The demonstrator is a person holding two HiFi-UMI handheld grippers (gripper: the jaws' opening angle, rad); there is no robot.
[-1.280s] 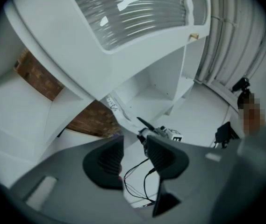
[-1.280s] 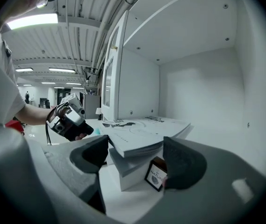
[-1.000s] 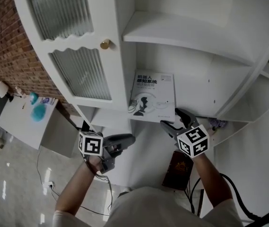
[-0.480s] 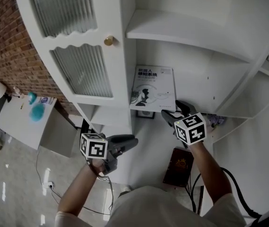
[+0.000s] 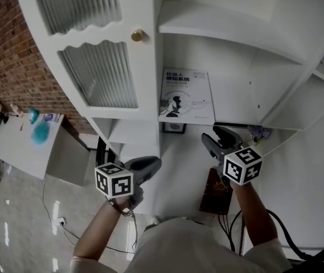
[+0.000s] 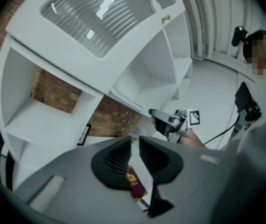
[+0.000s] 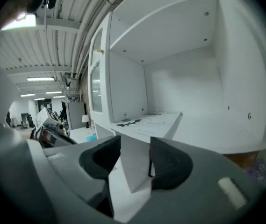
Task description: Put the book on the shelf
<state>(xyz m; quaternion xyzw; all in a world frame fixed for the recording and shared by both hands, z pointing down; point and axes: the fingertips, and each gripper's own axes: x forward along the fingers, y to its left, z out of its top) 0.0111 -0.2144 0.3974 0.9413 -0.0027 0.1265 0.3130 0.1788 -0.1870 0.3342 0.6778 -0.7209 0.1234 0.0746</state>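
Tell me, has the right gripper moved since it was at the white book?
Yes. The right gripper has backed off from the white paperback book lying on the white shelf, toward the person; its jaws have just been closing, empty.

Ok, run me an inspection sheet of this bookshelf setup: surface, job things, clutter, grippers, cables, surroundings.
Surface: white shelf, bare beside the book.
Job's things: book lies flat on that shelf, cover up.
Clutter: dark red book, picture frame and purple flowers, all lower than the shelf.
Grippers: left gripper and right gripper are off the book; jaws have just been closing, nothing between them.
Cables: black cables by the right arm; thin cable on the floor.
Surroundings: brick wall, cabinet door with ribbed glass, white table.
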